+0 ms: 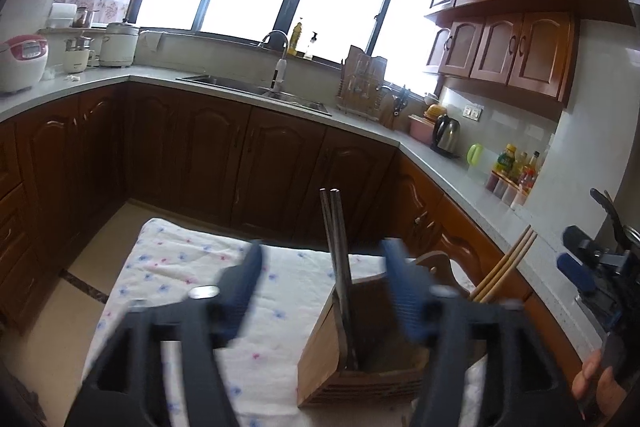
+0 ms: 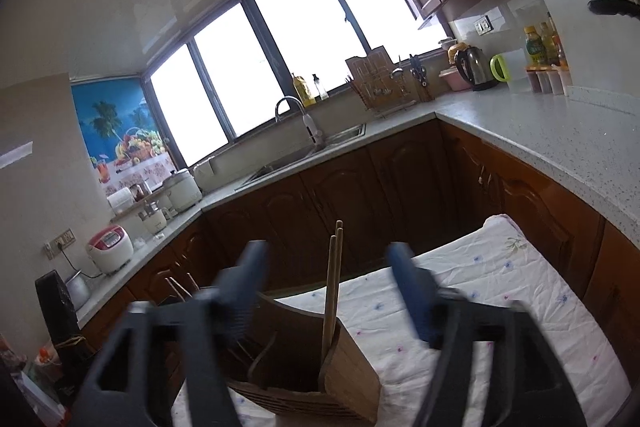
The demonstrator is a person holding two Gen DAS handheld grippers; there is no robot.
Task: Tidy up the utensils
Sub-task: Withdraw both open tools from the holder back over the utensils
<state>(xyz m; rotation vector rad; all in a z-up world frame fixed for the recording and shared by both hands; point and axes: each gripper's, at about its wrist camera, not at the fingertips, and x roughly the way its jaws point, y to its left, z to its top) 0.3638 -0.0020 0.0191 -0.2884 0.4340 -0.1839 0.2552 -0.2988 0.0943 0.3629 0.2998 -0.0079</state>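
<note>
Chopsticks stand in the open wooden box holder (image 1: 360, 359) at the lower centre of both views: a pair of grey metal chopsticks (image 1: 338, 259) leans upright in one compartment, rising between my left fingers, and a pair of tan wooden chopsticks (image 2: 333, 283) stands in another, rising between my right fingers. In the left view the wooden pair (image 1: 506, 263) pokes out toward the right of the frame. The holder (image 2: 320, 387) rests on a white cloth with small blue and pink flowers (image 1: 180, 267) that covers the surface. My left gripper (image 1: 322, 263) has its jaws wide apart and grips nothing. My right gripper (image 2: 328, 267) is likewise spread wide and empty, and it also shows at the right edge of the left view. Dark wooden cabinets (image 1: 224, 155) fill the middle of the frame.
</note>
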